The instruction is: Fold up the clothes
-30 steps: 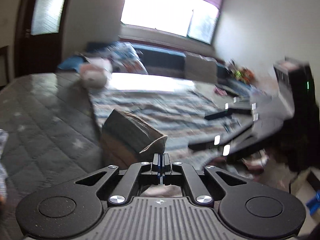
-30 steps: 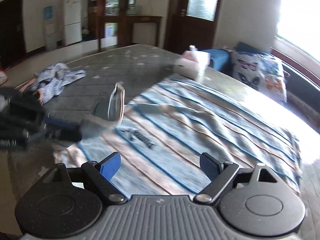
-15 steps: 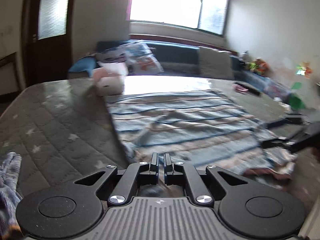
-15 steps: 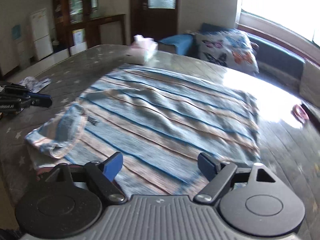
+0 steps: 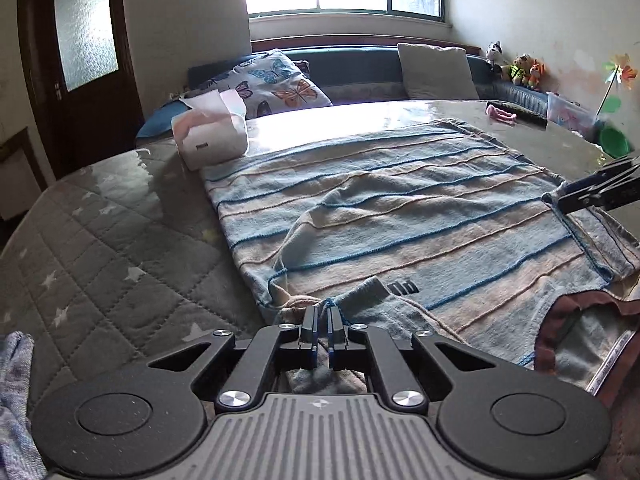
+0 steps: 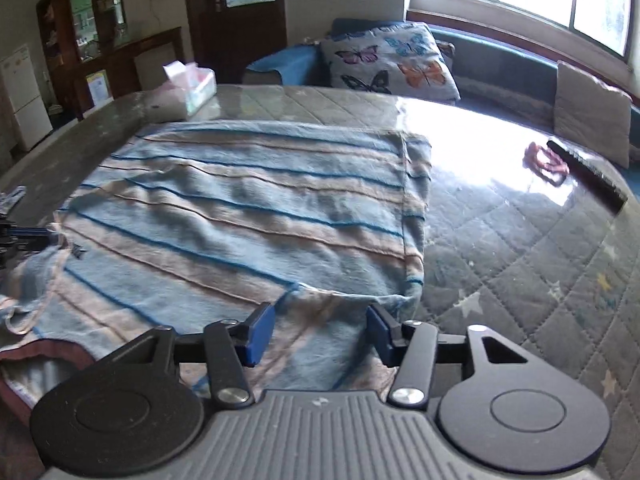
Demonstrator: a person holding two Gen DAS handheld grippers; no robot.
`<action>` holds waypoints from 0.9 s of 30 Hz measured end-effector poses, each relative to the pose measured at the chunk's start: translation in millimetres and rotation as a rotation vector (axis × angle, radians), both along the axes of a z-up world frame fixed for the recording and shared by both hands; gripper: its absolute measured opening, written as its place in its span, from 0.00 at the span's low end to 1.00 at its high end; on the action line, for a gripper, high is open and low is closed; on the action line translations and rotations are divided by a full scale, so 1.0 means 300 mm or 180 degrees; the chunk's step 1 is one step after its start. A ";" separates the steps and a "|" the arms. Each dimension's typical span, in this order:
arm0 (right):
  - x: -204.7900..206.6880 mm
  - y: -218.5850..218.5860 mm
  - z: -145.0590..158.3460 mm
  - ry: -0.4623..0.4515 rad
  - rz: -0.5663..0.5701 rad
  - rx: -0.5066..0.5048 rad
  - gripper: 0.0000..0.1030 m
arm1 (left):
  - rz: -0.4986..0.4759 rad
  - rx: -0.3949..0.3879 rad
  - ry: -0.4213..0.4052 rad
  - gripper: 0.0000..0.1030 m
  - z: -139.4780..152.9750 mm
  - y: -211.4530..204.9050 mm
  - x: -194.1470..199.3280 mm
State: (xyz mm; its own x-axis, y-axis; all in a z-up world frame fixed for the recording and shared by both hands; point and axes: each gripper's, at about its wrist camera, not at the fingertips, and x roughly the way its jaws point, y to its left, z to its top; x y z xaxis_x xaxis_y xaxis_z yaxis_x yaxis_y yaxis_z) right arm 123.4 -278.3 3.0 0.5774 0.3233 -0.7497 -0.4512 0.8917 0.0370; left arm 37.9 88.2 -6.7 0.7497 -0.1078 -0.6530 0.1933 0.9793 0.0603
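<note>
Here our left gripper (image 5: 322, 322) has its fingers pressed nearly together on a bunched bit of the striped shirt (image 5: 400, 208), the folded-in sleeve end at the near left shoulder; a thin slit shows between the pads, with cloth gathered right at them, so we judge it a pinch rather than a loose touch. Our right gripper (image 6: 316, 330) is spread wide, its blue pads on either side of the shirt's near right part, holding nothing; whether the pads touch the cloth we cannot tell.

The shirt lies flat on the quilted table cover (image 5: 104, 248), collar at the near edge with its dark red trim, hem toward the far edge, so its long axis runs straight away from both tools. From the left tool the body of the shirt spreads ahead and to the right; from the right tool it spreads ahead and to the left. The right side seam runs away from just past the right tool's right finger, so the right hand is the nearer one for that side's fold.

Beyond the hem, a tissue box (image 5: 212, 136) sits near the far left corner, close to the shirt's corner, and a small pink item (image 6: 546, 160) lies well apart to the right.
</note>
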 end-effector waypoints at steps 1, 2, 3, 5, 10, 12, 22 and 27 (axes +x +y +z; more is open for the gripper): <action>0.001 0.001 -0.003 -0.0027 0.0016 -0.0007 0.48 | -0.0008 0.0009 -0.0024 0.05 0.009 -0.005 -0.006; -0.005 0.004 0.001 -0.0051 0.0029 -0.0018 0.48 | -0.0019 0.0019 -0.0046 0.05 0.018 -0.010 -0.012; -0.011 0.006 0.008 -0.0072 0.0039 -0.0031 0.48 | -0.0038 0.0033 -0.0060 0.05 0.026 -0.016 -0.017; -0.036 0.010 0.022 -0.0103 0.0107 -0.0028 0.48 | -0.0101 0.0075 -0.0063 0.09 0.026 -0.030 -0.028; -0.129 0.035 0.037 -0.0169 0.0305 -0.0142 0.48 | -0.0181 0.0244 -0.0037 0.09 -0.006 -0.067 -0.061; -0.176 0.042 0.042 -0.0202 0.0387 -0.0177 0.48 | -0.0217 0.0300 -0.0084 0.09 -0.009 -0.080 -0.086; -0.324 0.066 0.026 -0.0290 0.0585 -0.0287 0.49 | -0.0380 0.0451 -0.0217 0.11 -0.026 -0.139 -0.185; -0.341 0.057 0.016 -0.0244 0.0567 -0.0269 0.49 | -0.0610 0.0399 -0.0194 0.15 -0.025 -0.158 -0.225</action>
State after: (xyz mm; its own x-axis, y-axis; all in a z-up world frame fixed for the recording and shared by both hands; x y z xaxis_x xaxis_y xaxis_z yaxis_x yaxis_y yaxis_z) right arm 21.1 -261.2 8.0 0.5731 0.3633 -0.7345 -0.6007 0.7960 -0.0750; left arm -29.6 40.7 -14.2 0.7618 -0.1729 -0.6243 0.3674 0.9091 0.1965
